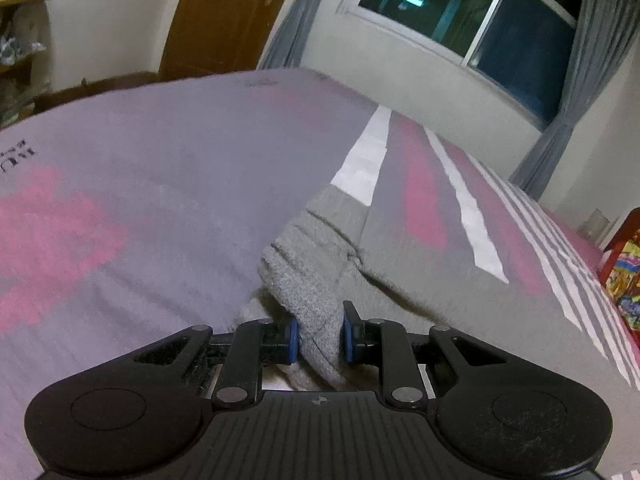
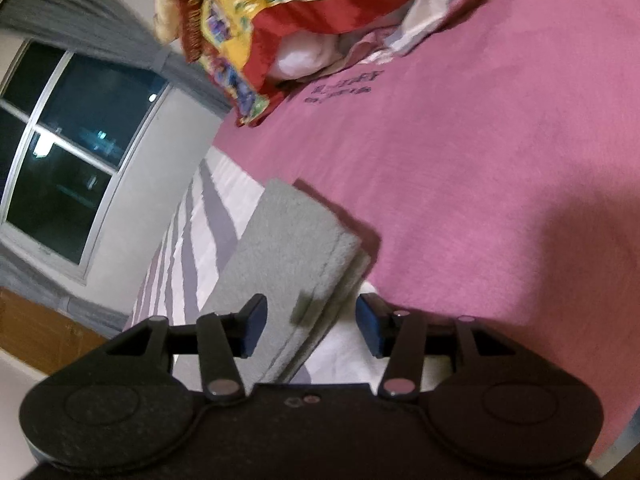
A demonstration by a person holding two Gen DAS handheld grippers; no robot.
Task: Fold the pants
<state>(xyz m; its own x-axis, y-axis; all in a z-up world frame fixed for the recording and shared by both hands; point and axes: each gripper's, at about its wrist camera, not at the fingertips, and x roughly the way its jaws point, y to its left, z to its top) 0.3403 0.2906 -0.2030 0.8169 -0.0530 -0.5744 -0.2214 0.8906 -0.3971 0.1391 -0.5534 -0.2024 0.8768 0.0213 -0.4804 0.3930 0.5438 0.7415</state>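
- Plainly, the grey pants [image 1: 316, 256] lay on the bed [image 1: 160, 168], on its grey and pink cover, with one bunched end raised toward the left gripper [image 1: 319, 338].
- The left gripper had its jaws narrowed onto a wad of that grey cloth; the blue pads [image 1: 294, 340] met the fabric on both sides, so I judged it gripped.
- The right gripper [image 2: 311, 326] stood with jaws wide apart, holding nothing. The folded leg end [image 2: 288, 256] ran forward between the pads without touching either that I could see.
- Risk, as a judgement: the left grip took a thick, rumpled bundle and not a clean edge. Pulling from there could drag uneven layers and leave a crooked fold.
- Risk: with the right jaws closed on nothing, the far end lay unrestrained. A lift by the left alone could slide the stacked layers apart or skew them.
- Risk: the pants lay near the striped border of the bed on the window [image 2: 68, 152] side, and a hard tug might carry them toward that edge.
- Hidden: the stretch of pants between the two ends showed in neither view, so I could not tell how many folds were made.
- Hidden: cloth beneath both gripper bodies was cut off, and the right view was blurred. The colourful bedding [image 2: 256, 32] at the far end was only partly in frame.
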